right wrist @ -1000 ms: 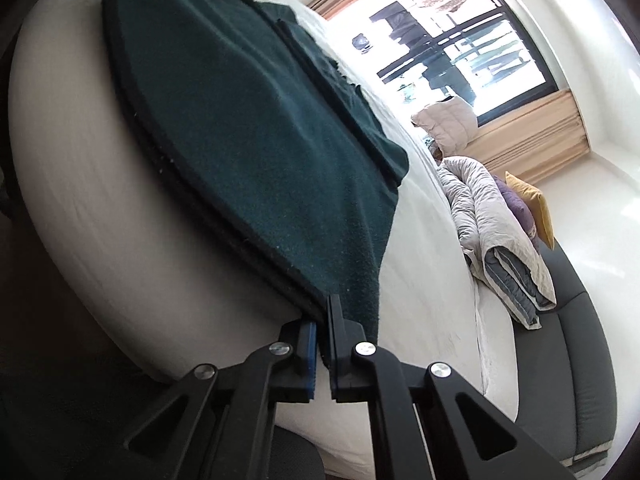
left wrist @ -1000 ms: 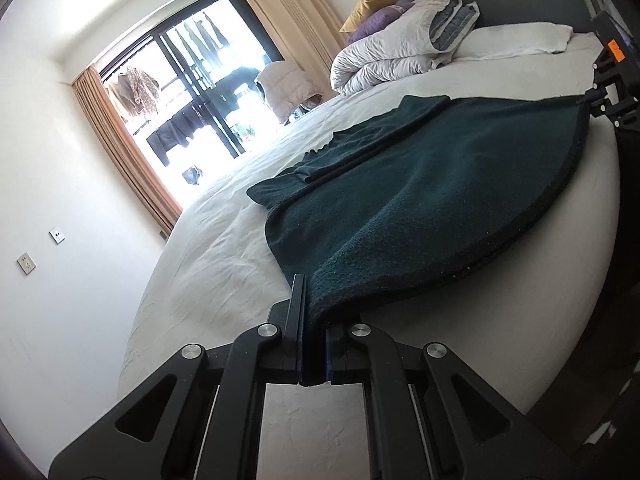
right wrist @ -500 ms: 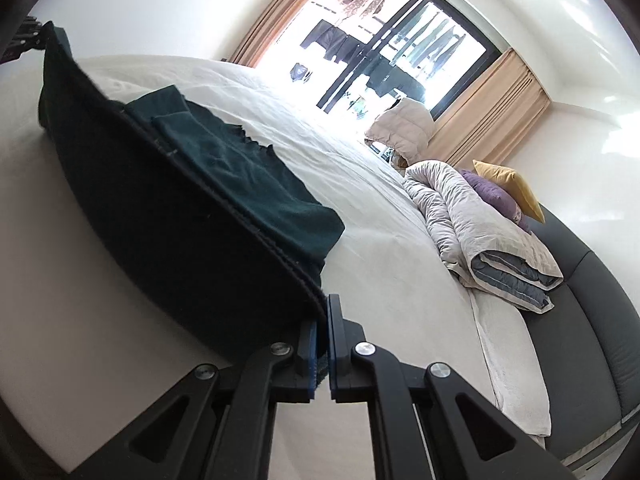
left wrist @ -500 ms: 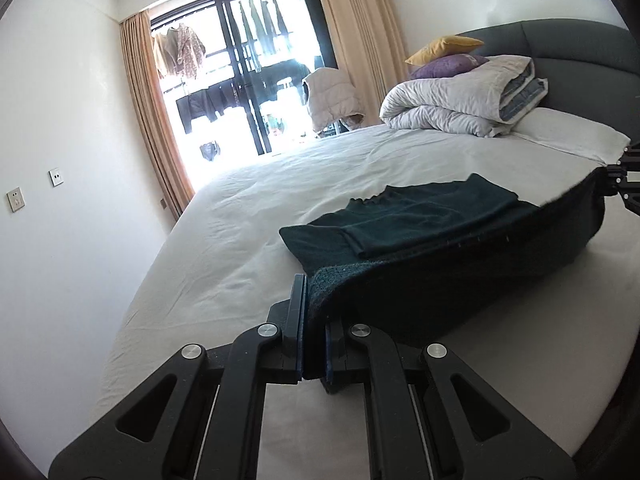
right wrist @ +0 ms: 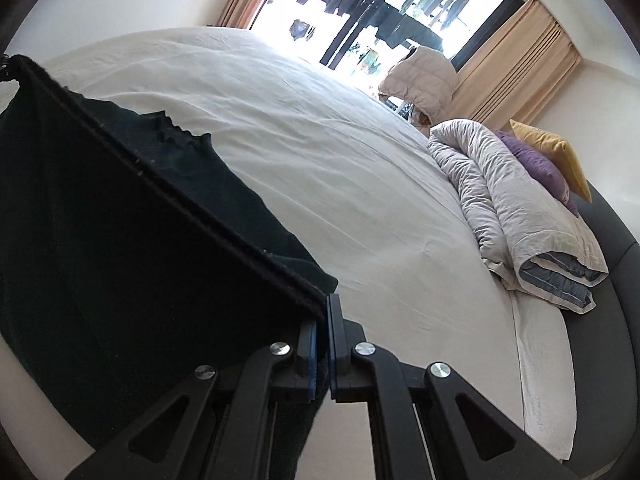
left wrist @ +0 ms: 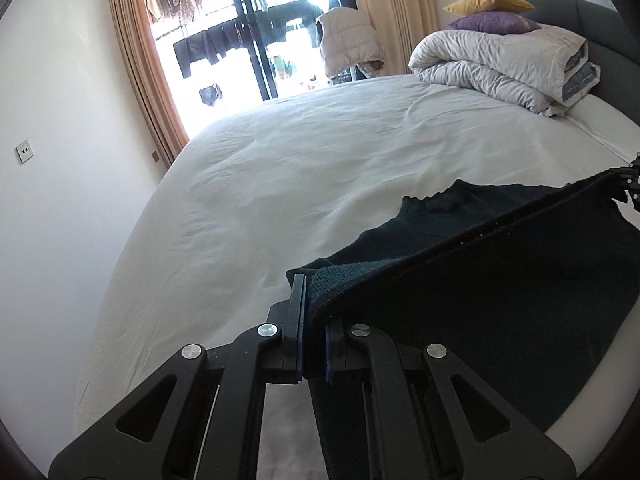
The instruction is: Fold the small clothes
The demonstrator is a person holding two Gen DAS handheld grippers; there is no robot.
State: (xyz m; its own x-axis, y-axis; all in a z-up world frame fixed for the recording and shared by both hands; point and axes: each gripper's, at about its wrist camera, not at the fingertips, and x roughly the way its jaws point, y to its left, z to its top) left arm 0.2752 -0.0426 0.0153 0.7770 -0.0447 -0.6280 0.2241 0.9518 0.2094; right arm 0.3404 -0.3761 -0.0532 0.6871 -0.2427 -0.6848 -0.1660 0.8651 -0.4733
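Note:
A dark green knitted garment (left wrist: 500, 300) is stretched taut between my two grippers above the white bed (left wrist: 320, 168). My left gripper (left wrist: 312, 320) is shut on one corner of its edge. My right gripper (right wrist: 324, 332) is shut on the other corner of the garment (right wrist: 120, 248). The held edge runs straight between them, and the cloth hangs down from it. The garment's far part with a ruffled edge (left wrist: 440, 204) lies on the bed behind. The right gripper shows at the far right of the left wrist view (left wrist: 632, 180).
A rolled white duvet (left wrist: 512, 68) with a purple cushion (left wrist: 496, 22) and a yellow cushion (left wrist: 488, 0) lies at the dark grey headboard (right wrist: 608, 280). A window with beige curtains (left wrist: 136, 60) is beyond the bed. A pale vest (left wrist: 348, 40) hangs there.
Both grippers have lifted the held edge up and forward over the bed. The garment went from lying flat to hanging folded from the raised edge.

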